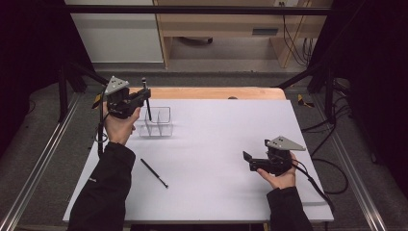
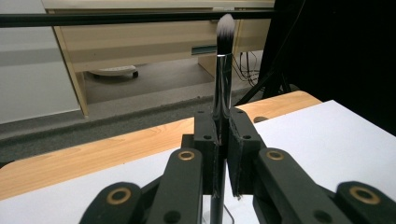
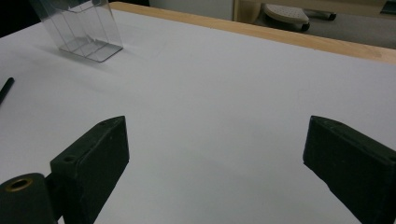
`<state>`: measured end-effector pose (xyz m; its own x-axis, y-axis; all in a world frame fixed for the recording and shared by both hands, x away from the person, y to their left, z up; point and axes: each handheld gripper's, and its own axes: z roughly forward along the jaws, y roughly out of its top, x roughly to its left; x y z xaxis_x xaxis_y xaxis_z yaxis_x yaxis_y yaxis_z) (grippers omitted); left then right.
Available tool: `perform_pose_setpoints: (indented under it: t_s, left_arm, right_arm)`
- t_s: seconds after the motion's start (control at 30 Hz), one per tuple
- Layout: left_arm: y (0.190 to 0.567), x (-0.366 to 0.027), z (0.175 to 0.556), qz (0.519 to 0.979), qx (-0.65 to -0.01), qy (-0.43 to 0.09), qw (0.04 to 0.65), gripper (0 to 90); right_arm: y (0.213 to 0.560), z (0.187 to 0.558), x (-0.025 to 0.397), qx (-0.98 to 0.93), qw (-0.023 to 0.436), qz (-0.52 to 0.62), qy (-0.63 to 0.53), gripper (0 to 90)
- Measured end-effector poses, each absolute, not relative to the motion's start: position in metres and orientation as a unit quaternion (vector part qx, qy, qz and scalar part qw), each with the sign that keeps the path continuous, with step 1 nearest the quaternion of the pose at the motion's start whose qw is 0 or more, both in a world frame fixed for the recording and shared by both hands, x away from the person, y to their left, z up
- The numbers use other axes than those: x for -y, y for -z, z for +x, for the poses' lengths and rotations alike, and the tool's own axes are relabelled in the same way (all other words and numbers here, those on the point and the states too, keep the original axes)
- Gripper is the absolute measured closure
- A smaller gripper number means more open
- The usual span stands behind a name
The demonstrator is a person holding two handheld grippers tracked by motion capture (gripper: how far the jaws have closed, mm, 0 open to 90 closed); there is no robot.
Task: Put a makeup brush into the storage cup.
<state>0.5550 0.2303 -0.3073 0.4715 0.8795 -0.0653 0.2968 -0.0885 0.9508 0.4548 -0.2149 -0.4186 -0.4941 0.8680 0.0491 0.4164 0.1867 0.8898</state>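
Counting two brushes: one (image 2: 223, 79) clamped, one (image 1: 154, 173) lying flat.

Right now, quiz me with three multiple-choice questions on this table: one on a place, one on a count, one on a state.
1. Where is the clear organizer?
A. Far left of the white table
B. Near right corner
C. On the floor

2. How many makeup brushes?
A. One
B. Two
C. Four

3. The right claw is:
A. Shut on a brush
B. Open
C. Shut on the organizer

Answers: 1 A, it stands by the left claw. 2 B, one held brush, one lying brush. 3 B, its jaws stand wide apart.
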Motion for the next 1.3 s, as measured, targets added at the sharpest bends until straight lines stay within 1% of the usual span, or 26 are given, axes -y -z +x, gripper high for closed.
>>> perform_pose_setpoints:
  t_s: [0.77, 1.3]
  left_arm:
    - [0.320, -0.229, 0.580, 0.679, -0.443, -0.282, 0.513, 83.2]
    - [0.335, -0.229, 0.598, 0.683, -0.456, -0.281, 0.496, 83.2]
  right_arm:
    - [0.419, 0.455, 0.215, -0.733, 0.246, 0.440, -0.458, 7.2]
    - [0.419, 0.455, 0.215, -0.733, 0.245, 0.439, -0.458, 7.1]
